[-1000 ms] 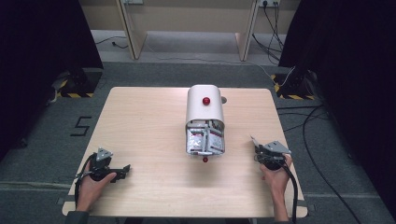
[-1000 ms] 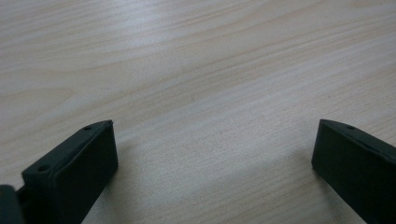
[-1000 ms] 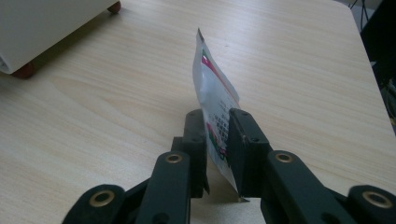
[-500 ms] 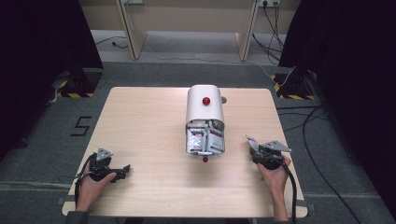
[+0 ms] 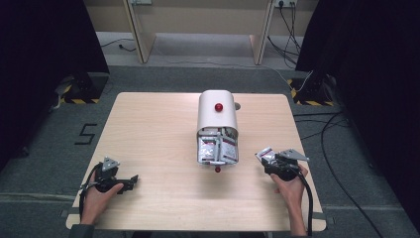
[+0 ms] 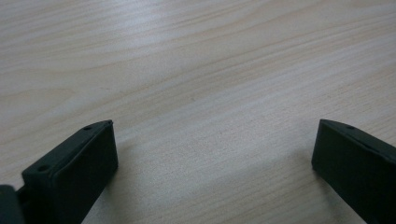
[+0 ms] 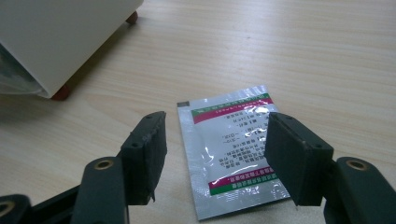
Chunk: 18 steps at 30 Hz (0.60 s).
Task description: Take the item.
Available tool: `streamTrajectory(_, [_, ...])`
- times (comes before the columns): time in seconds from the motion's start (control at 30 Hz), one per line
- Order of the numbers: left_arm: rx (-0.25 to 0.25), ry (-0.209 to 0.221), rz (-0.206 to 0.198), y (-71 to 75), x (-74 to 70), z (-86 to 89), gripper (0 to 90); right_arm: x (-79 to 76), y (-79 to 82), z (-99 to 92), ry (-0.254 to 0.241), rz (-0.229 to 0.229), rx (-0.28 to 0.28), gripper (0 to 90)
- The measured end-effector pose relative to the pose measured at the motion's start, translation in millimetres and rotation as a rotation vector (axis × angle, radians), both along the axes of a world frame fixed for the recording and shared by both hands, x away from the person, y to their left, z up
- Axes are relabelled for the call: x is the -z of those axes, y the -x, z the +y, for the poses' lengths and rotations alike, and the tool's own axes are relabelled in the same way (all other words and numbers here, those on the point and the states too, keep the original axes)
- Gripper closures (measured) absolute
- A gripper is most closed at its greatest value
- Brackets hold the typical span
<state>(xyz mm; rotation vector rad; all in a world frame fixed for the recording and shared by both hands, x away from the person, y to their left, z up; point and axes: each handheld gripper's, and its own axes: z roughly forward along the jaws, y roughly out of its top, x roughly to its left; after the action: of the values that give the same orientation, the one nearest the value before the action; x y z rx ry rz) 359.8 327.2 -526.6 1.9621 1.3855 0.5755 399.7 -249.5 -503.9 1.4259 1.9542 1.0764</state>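
Right gripper (image 7: 212,154): jaws apart, now drawn back w/ sachet (image 7: 233,154) flat on table (image 5: 148,129) between them (released, apparently). Left gripper (image 5: 130,179) idle, also spread. White dispenser (image 5: 217,111) mid-table holds more.

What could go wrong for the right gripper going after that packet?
1. The packet lies flat on the table; the open jaws of the right gripper may slide over the glossy foil or push it instead of pinching it.
2. The white box of packets sits close by; a wide swing could bump it.
3. The left gripper rests open, far off, so it can't steady the packet.
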Motion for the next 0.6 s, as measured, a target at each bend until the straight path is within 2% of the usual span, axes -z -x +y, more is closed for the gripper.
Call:
streamTrajectory(0.3, [0.001,0.000,0.000,0.3,0.0,0.1,0.0,-11.3,10.0,5.5,-0.007,-0.019,-0.022,34.9])
streamTrajectory(0.33, [0.001,0.000,-0.001,0.3,0.0,0.0,0.0,-12.4,12.5,8.4,-0.015,-0.008,-0.024,33.2])
streamTrajectory(0.47, [0.002,0.000,-0.001,0.3,0.0,0.1,0.0,-13.9,15.2,11.6,-0.005,-0.011,-0.042,31.8])
streamTrajectory(0.6, [0.003,-0.002,0.000,0.4,0.0,0.2,0.0,-15.9,17.7,15.4,-0.016,-0.013,-0.053,29.6])
